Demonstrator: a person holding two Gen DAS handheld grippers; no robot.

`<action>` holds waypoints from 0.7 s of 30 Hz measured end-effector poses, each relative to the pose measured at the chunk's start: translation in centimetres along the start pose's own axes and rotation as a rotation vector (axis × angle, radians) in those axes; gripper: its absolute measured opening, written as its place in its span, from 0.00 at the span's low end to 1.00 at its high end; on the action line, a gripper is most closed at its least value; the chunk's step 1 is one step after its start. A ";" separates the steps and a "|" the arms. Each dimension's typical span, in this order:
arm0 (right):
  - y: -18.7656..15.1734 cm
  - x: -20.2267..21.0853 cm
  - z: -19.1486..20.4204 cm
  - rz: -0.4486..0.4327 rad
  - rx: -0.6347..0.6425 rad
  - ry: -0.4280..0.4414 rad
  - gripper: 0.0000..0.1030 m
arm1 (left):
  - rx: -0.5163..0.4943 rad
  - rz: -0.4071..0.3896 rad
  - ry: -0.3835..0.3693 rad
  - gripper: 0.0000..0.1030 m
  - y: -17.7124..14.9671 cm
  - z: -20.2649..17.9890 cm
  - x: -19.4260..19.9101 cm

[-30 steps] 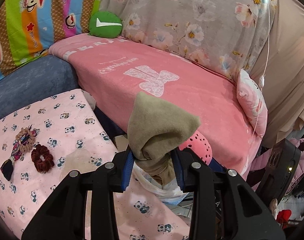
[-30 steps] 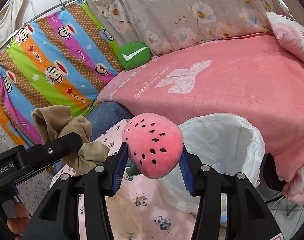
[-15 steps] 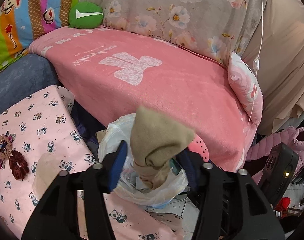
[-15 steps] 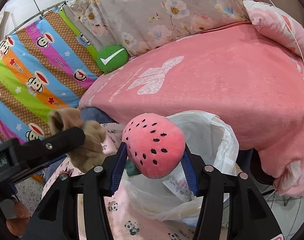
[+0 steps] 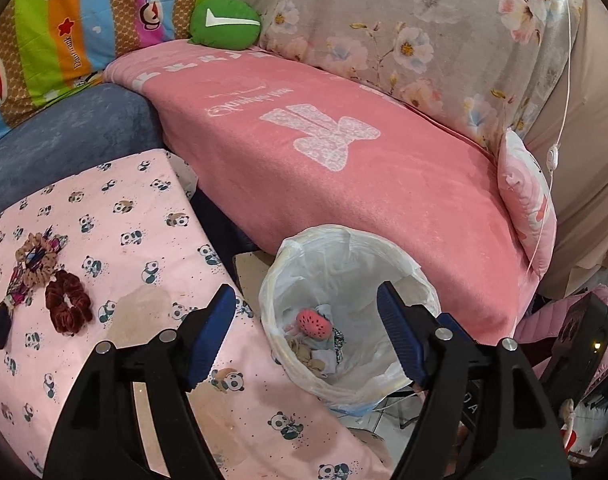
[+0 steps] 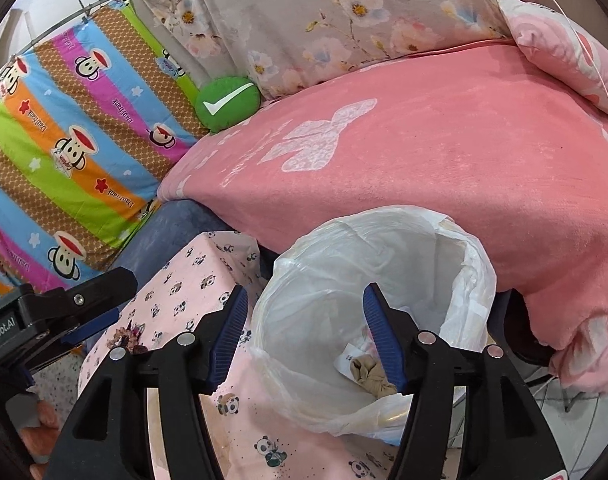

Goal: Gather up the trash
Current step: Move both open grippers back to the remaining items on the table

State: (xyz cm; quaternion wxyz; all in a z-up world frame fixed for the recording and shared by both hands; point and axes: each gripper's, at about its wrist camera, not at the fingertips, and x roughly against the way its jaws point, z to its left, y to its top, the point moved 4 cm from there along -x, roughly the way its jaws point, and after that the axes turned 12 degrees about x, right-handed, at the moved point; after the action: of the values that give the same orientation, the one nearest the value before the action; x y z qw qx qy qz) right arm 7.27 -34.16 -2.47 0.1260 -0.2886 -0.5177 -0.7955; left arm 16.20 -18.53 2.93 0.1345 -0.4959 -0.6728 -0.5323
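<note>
Both grippers empty, jaws spread wide: left gripper (image 5: 305, 334) and right gripper (image 6: 305, 334) each hang over the trash bin (image 5: 345, 248), which has a white plastic liner and stands on the floor between the table edge and the sofa. Inside the bin, at the bottom: pink strawberry plush (image 5: 313, 321), tan sock (image 5: 305, 356) crumpled beside it, plus bits of paper and cloth. Right wrist view shows only the sock (image 6: 371, 372) and a paper scrap; plush hidden there. Table (image 5: 104, 208) covered in pink panda-print cloth, just beside the bin; on its left part a dark red scrunchie (image 5: 68, 308) and a beige patterned scrunchie (image 5: 34, 258), near each other, with a dark item at the far left edge, unclear what. Faint stain on the cloth near the left gripper's left finger. Behind: sofa with pink blanket (image 5: 343, 176) bearing a white bow print, floral grey cover (image 5: 403, 28) over the backrest, green round cushion (image 5: 224, 24) with a white check mark, striped monkey-print sheet (image 6: 64, 140) at left, pink pillow (image 5: 527, 208) at the right end. Tiled floor visible under the bin.
</note>
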 end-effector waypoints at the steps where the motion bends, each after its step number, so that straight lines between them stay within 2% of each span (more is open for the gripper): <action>1: 0.0 0.0 0.5 0.002 0.008 0.006 0.57 | 0.009 -0.002 0.003 0.67 0.0 0.5 0.2; 14: -1.7 -0.4 8.2 0.042 0.129 0.080 0.67 | 0.125 -0.045 0.083 0.68 -0.4 8.6 3.3; 21: -3.6 -1.5 12.5 0.092 0.201 0.125 0.68 | 0.200 -0.078 0.140 0.69 -0.7 13.8 5.4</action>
State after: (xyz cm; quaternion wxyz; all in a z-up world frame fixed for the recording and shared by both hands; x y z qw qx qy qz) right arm 10.81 -21.54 -2.33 0.2226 -0.2477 -0.5723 -0.7494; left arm 17.82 -3.95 0.92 0.2089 -0.4153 -0.7302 -0.5007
